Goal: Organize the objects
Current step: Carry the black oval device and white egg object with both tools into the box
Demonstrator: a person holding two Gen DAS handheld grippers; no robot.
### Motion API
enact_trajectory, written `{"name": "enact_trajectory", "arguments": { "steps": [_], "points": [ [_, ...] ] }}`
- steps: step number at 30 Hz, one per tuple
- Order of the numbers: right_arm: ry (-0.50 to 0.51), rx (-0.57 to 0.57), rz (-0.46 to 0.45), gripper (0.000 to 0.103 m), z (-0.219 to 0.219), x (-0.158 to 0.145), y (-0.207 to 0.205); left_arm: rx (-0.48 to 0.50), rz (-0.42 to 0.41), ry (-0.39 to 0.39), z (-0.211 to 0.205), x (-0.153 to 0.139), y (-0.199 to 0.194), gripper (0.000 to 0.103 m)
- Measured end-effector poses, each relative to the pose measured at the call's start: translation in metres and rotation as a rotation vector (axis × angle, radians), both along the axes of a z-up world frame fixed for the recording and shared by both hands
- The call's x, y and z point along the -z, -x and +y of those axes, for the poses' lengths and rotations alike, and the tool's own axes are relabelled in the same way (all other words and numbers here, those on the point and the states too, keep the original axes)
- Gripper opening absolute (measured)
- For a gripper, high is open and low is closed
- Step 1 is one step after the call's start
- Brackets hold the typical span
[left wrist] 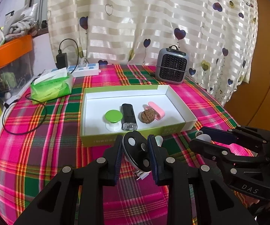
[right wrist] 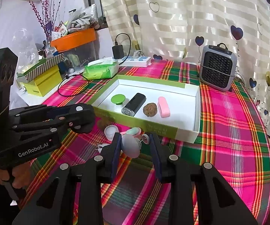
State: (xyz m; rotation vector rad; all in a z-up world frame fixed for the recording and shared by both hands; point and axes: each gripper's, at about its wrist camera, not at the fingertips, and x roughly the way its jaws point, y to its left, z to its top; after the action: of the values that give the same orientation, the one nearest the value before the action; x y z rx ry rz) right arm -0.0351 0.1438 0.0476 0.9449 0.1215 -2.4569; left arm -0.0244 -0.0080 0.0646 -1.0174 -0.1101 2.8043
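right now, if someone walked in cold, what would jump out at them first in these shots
The loud pink and green plaid tablecloth fills both views. On it sits an open box with four items in a row: a green knob, a black gadget, a walnut and a pink case. Up close, the left gripper clamps a round black and white disc, and a grey heater stands by the heart curtain.
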Motion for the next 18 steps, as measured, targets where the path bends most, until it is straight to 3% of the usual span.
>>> {"name": "enact_trajectory", "arguments": {
  "steps": [18],
  "points": [
    [-0.017, 0.012, 0.000, 0.032, -0.004, 0.000, 0.029, -0.011, -0.011, 0.016, 0.001, 0.000, 0.027, 0.024]
  ]
}}
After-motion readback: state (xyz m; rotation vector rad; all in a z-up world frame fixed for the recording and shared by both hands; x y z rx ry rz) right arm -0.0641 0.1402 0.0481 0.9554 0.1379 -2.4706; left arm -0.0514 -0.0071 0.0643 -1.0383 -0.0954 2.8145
